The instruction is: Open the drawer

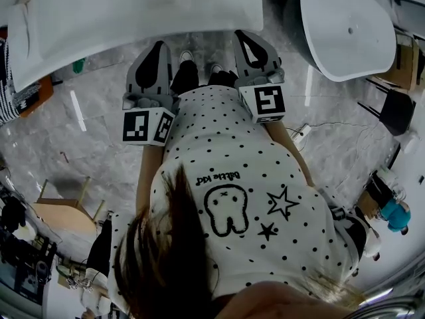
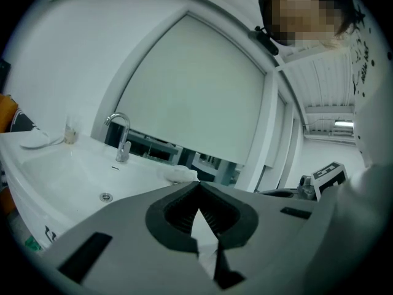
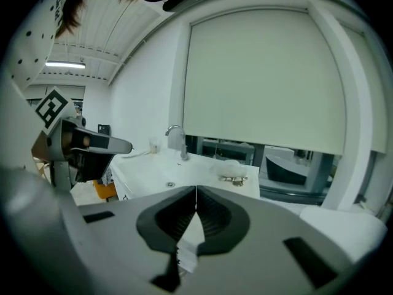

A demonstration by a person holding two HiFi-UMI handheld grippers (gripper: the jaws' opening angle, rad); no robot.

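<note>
The washbasin (image 1: 133, 25) is smooth, glossy white, and its tap (image 2: 121, 134) is polished metal. The floor (image 1: 99, 145) is glossy grey veined stone. The shirt (image 1: 226, 145) is soft dotted cloth. The left gripper (image 2: 198, 184) and right gripper (image 3: 195, 189) have matt grey plastic shells and ribbed black pads (image 3: 212, 216).

The room is bright and evenly lit from above. A long ceiling lamp (image 2: 344, 125) shows in both gripper views. On the glossy marble floor (image 1: 99, 85) the lamps leave white streaks of glare, and the white washbasin (image 1: 133, 18) is nearly washed out. Shadows are soft. All views bend strongly toward the edges, and the gripper views have black corners.
</note>
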